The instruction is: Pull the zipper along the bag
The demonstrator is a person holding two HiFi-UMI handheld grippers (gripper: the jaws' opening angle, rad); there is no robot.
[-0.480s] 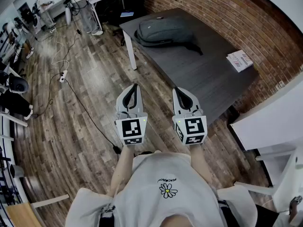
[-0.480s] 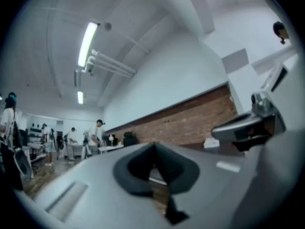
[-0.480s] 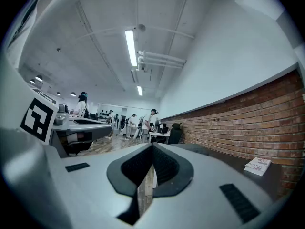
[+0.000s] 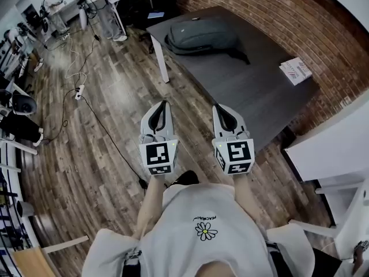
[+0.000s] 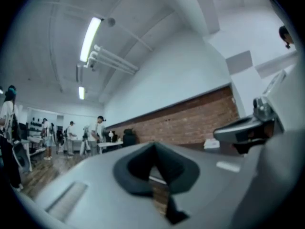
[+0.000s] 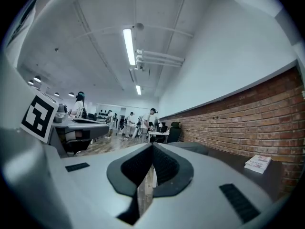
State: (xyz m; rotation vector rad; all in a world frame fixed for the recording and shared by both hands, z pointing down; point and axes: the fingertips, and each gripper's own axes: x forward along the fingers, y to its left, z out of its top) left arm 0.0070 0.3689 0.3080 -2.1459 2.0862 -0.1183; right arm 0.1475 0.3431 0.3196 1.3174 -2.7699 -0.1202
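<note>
Backpack of grey fabric (image 4: 202, 36) lies on the dark grey counter (image 4: 248, 94) in the upper middle of the head view, well apart from both grippers. The left gripper (image 4: 162, 109) and the right gripper (image 4: 222, 111) are held side by side over the wooden plank floor (image 4: 98, 137) at mid-frame, each with its jaws pressed together and nothing between them. A white booklet (image 4: 296, 70) sits on the counter's right end, near the brick wall (image 4: 277, 16).

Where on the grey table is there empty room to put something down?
The middle and near end of the table are bare, between the backpack and the booklet by the brick wall. The far end is crowded: the backpack fills it.
</note>
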